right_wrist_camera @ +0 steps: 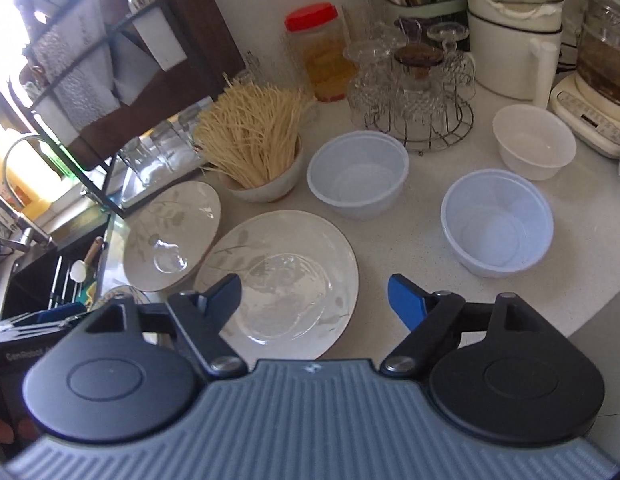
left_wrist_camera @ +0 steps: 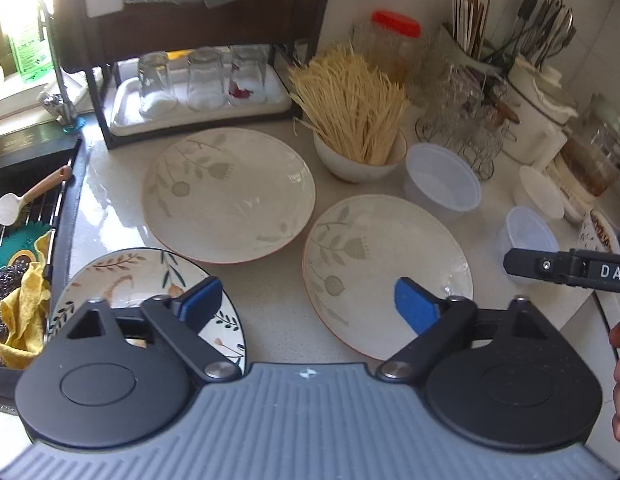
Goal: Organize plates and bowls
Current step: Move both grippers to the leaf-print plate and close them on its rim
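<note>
**On the table, nothing gathered yet**

On the pale table (left_wrist_camera: 269, 292) the dishes lie singly, so this looks like the very start: nothing is stacked. Both tools hover with nothing between their blue pads. The left hand-held gripper (left_wrist_camera: 310, 308) is spread wide above the gap between two plates, and the right hand-held gripper (right_wrist_camera: 314, 298) is equally released over the near cream plate (right_wrist_camera: 285, 280).

A second cream plate (left_wrist_camera: 229, 192) sits just beside it, farther back, rims close or slightly overlapping. Three plastic bowls stand apart to the right: a bluish one (right_wrist_camera: 358, 174) near the noodle bowl (right_wrist_camera: 265, 184), a nearer bluish one (right_wrist_camera: 496, 224), and a white one (right_wrist_camera: 534, 146) at the back.

The likely next move is pinching one plate's rim; that calls for a low, flat approach, since a glazed edge could slip.

Only the left wrist view shows the patterned plate (left_wrist_camera: 129, 280) at the sink-side edge, partly under the left finger. Only the right wrist view shows all three bowl interiors clearly.
</note>
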A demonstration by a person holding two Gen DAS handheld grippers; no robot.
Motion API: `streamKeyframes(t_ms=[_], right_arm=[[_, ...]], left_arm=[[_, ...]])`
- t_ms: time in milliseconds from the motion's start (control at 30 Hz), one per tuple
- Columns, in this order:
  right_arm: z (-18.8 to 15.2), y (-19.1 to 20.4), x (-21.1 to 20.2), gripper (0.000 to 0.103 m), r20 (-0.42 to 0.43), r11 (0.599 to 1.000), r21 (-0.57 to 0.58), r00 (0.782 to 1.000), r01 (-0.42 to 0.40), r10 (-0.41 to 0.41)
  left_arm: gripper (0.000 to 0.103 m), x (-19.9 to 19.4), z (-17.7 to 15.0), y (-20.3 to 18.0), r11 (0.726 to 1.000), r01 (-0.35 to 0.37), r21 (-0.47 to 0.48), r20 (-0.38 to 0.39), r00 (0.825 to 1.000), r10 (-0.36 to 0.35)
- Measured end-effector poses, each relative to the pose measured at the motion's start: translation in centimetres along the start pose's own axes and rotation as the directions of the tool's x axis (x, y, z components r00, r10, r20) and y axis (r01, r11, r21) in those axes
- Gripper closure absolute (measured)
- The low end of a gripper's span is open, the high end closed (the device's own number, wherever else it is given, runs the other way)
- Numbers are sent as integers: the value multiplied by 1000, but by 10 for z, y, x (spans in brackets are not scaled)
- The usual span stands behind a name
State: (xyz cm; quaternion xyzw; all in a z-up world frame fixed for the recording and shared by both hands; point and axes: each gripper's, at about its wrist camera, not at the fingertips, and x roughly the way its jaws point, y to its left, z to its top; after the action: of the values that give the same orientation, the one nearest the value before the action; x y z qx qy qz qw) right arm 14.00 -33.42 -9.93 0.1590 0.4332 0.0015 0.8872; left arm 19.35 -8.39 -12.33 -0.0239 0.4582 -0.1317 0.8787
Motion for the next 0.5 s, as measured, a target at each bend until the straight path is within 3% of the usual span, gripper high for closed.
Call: streamKeyframes(t_ms=[267,500], right_arm=[[4,-22,45,36,-89,1000,-2,996,-12,11],[6,-31,74,36,-89,999,-27,996,-19,17]], left_arm=[[35,50,2,-9,1000,-10,-3,-95,995,9],[51,85,1,-3,998,-39,-51,-183,983,29]])
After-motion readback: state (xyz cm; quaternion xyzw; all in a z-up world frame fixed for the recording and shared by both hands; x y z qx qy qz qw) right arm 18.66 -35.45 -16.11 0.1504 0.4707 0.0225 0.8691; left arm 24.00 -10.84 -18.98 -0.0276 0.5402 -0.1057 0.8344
